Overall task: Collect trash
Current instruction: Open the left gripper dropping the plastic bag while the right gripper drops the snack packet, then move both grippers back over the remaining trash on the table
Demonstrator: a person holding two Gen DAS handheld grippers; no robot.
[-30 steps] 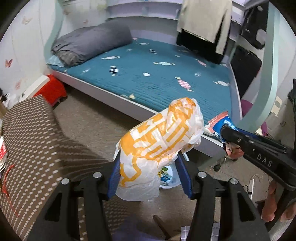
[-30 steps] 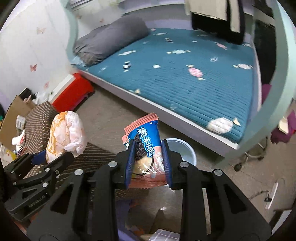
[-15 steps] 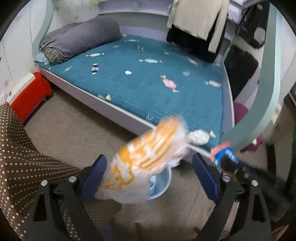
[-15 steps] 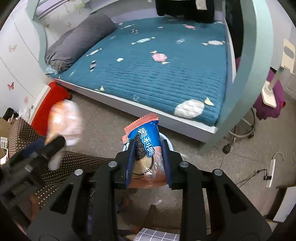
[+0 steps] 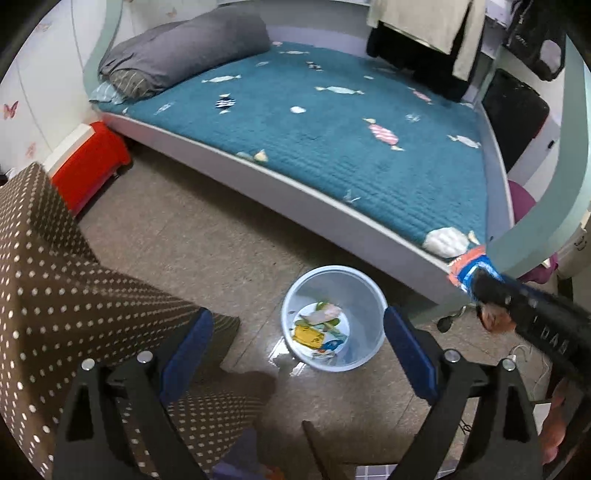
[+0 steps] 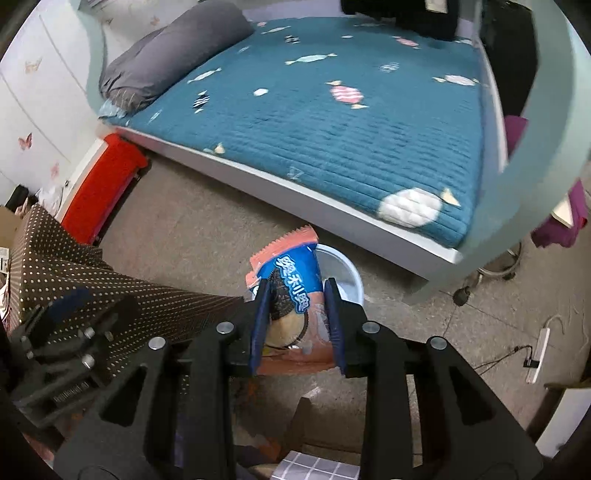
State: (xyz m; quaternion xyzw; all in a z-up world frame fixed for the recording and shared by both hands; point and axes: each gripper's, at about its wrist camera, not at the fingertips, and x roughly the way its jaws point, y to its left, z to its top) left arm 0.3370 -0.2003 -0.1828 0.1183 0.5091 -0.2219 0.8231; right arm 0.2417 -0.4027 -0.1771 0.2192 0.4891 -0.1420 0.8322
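Orange bag gone; left gripper (image 5: 297, 338) fingers wide, empty; right gripper (image 6: 297, 325) pinching upright cookie packet (image 6: 291, 291).

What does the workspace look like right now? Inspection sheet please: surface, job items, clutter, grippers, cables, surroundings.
Surface: beige floor, bare between bed and bin.
Job's things: light blue bin upright on the floor, wrappers lying in its bottom; cookie wrapper held over the bin's near rim.
Clutter: red box by the bed's corner; dotted brown cloth at left.
Grippers: left gripper open, holding nothing, above the bin; right gripper shut on the cookie wrapper.
Cables: white power strip with leads on the floor at right.
Surroundings: bed with teal quilt, grey pillow, hanging clothes.
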